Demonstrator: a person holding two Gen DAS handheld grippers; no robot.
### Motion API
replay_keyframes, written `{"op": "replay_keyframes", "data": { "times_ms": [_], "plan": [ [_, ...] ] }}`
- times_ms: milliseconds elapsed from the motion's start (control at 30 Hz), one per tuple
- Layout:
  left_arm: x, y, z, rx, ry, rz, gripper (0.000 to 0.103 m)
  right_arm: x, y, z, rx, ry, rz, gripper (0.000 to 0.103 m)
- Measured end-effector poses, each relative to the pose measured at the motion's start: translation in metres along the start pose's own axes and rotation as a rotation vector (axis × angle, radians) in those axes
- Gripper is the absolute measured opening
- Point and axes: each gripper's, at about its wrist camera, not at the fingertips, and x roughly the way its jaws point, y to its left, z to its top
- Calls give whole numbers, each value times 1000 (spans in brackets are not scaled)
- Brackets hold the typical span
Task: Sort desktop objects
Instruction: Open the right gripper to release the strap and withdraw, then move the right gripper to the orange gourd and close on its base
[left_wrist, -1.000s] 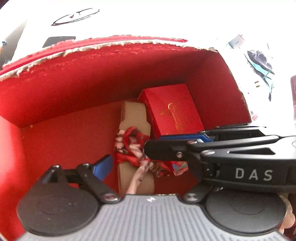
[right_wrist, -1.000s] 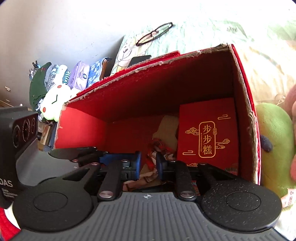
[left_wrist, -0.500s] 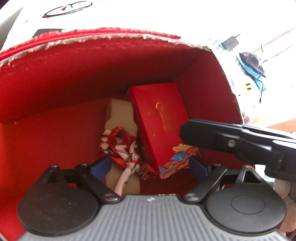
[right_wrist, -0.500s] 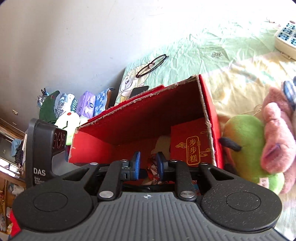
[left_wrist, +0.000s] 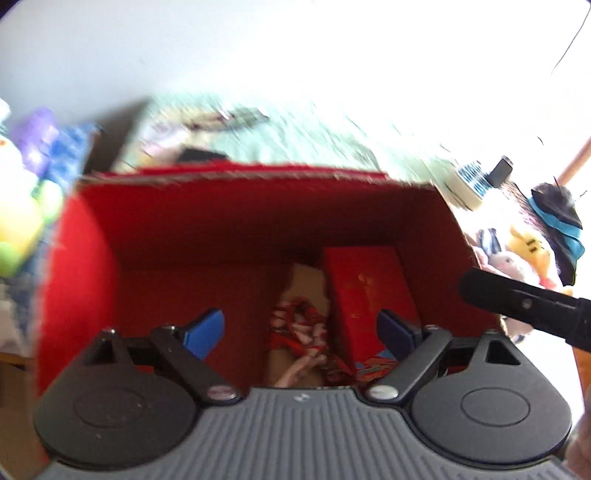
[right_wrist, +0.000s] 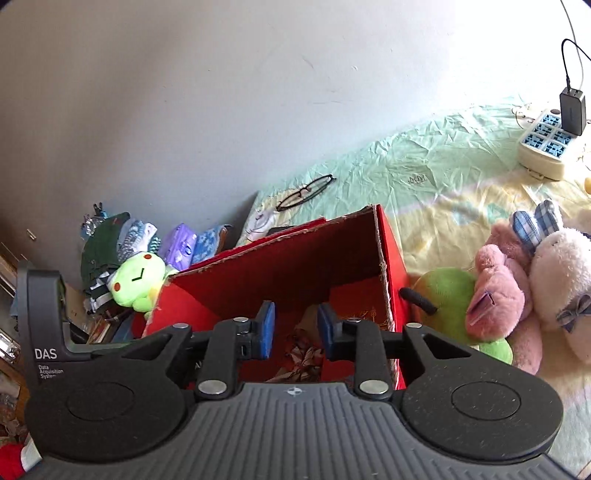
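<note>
1. Jaws of the left hand-held gripper stand wide apart, empty, above the red box.
2. Below them lie a red packet and a patterned scarf.
3. Right hand-held gripper has just been opening, nothing between its pads.

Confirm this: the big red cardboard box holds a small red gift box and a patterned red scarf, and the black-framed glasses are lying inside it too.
Not quite. The big red cardboard box does hold the small red gift box and the patterned red scarf, but the black-framed glasses lie outside it, on the pale green cloth behind the box. The right wrist view shows this.
</note>
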Motion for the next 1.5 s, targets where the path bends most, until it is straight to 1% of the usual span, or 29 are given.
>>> {"op": "replay_keyframes", "data": {
  "times_ms": [33, 67, 133, 200, 267, 333, 400, 467, 533, 633, 700, 767, 833, 933, 967, 1000, 1067, 1133, 1167, 1233, 1333, 1433, 1500],
  "plan": [
    [-9, 3, -3, -13, -22, 24, 90, -5, 2, -3, -14, -12, 7, 28],
    [-1, -10, -16, -34, -42, 49, 90, -9, 4, -5, -30, -21, 15, 27],
    [-4, -4, -21, -68, -74, 82, 87, -16, 11, -11, -64, -25, 33, 26],
    [-18, 2, -30, -85, -93, 111, 80, -20, 17, -17, -90, -1, 57, 27],
    [-26, 14, -40, -109, -98, 135, 77, -20, 19, -23, -100, 36, 78, 27],
    [-36, 21, -52, -146, -103, 121, 74, -20, 18, -31, -92, 70, 88, 28],
    [-52, 36, -70, -180, -98, 90, 70, -19, 14, -40, -73, 110, 87, 28],
    [-60, 34, -83, -151, -143, 86, 69, -19, 9, -49, -66, 140, 94, 27],
    [-75, 30, -92, -131, -178, 81, 69, -18, 8, -56, -73, 175, 83, 28],
    [-94, 24, -104, -97, -234, 10, 69, -17, 5, -69, -67, 210, 93, 28],
    [-101, 15, -112, -51, -243, -19, 69, -14, 6, -79, -81, 251, 103, 28],
    [-99, 6, -123, -16, -212, -66, 69, -7, 7, -89, -89, 303, 103, 28],
    [-92, -1, -135, 10, -149, -124, 69, 0, 7, -96, -75, 354, 102, 28],
    [-78, -10, -154, 16, -43, -231, 67, 8, -1, -103, -13, 407, 90, 27],
    [-75, -13, -160, 21, -17, -245, 63, 9, -5, -104, 12, 413, 84, 28],
    [-71, -16, -165, 25, 8, -256, 62, 10, -9, -105, 41, 417, 83, 28],
    [-60, -18, -171, 9, 48, -271, 62, 11, -18, -109, 108, 427, 94, 28],
    [-54, -18, -175, -1, 67, -283, 62, 13, -22, -111, 158, 436, 106, 28],
    [-52, -19, -175, 1, 70, -273, 62, 14, -23, -113, 169, 442, 112, 28],
    [-45, -19, -177, -6, 83, -238, 62, 18, -21, -115, 168, 460, 119, 28],
    [-34, -13, -178, -56, 117, -200, 62, 26, -13, -116, 144, 497, 136, 28],
    [-25, -7, -180, -100, 142, -227, 64, 32, -7, -118, 133, 522, 151, 30],
    [-18, -7, -180, -107, 150, -240, 64, 37, -5, -121, 137, 542, 154, 30]
  ]
}}
